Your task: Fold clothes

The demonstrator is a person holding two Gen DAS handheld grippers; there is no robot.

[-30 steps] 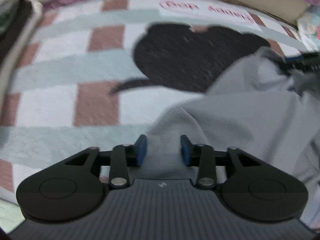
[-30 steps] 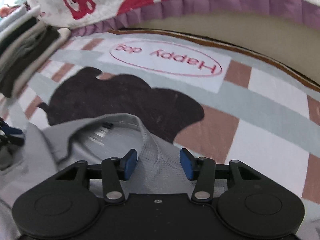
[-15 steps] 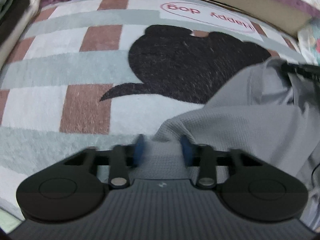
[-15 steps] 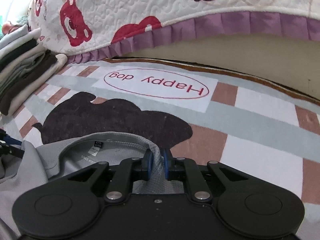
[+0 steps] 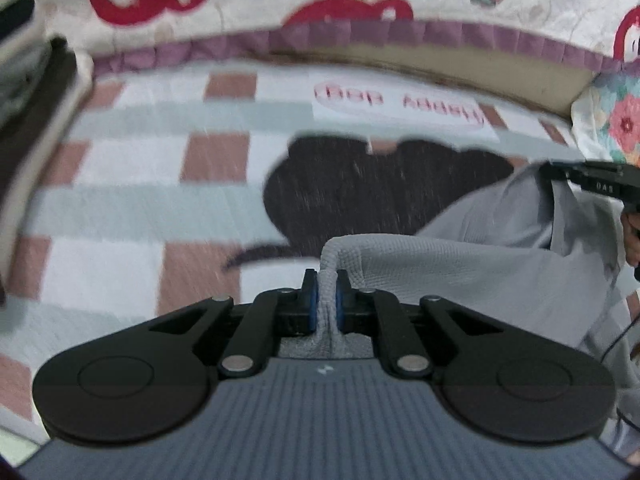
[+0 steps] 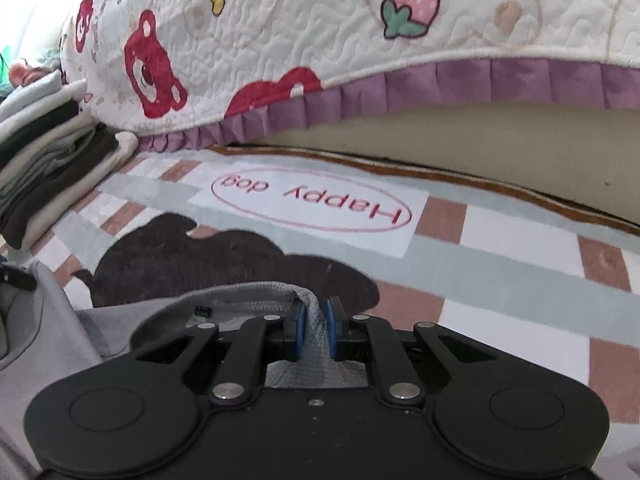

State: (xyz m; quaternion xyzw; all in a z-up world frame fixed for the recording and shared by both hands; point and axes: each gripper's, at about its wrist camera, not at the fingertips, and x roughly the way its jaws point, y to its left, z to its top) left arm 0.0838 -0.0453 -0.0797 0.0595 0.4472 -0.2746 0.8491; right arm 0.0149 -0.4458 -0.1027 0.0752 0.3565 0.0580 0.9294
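Your left gripper (image 5: 327,294) is clamped on a bunched fold of the grey shirt (image 5: 480,264). Your right gripper (image 6: 314,330) pinches its collar edge above the checked rug (image 6: 500,264).

I worked over a checked rug (image 6: 500,276) of white, pale green and brown squares, printed with a dark dog shape (image 6: 224,264) and a "Happy dog" label (image 6: 312,208). A stack of folded clothes (image 6: 48,168) sat on its left edge. The grey shirt (image 5: 500,256) lay partly on the rug.
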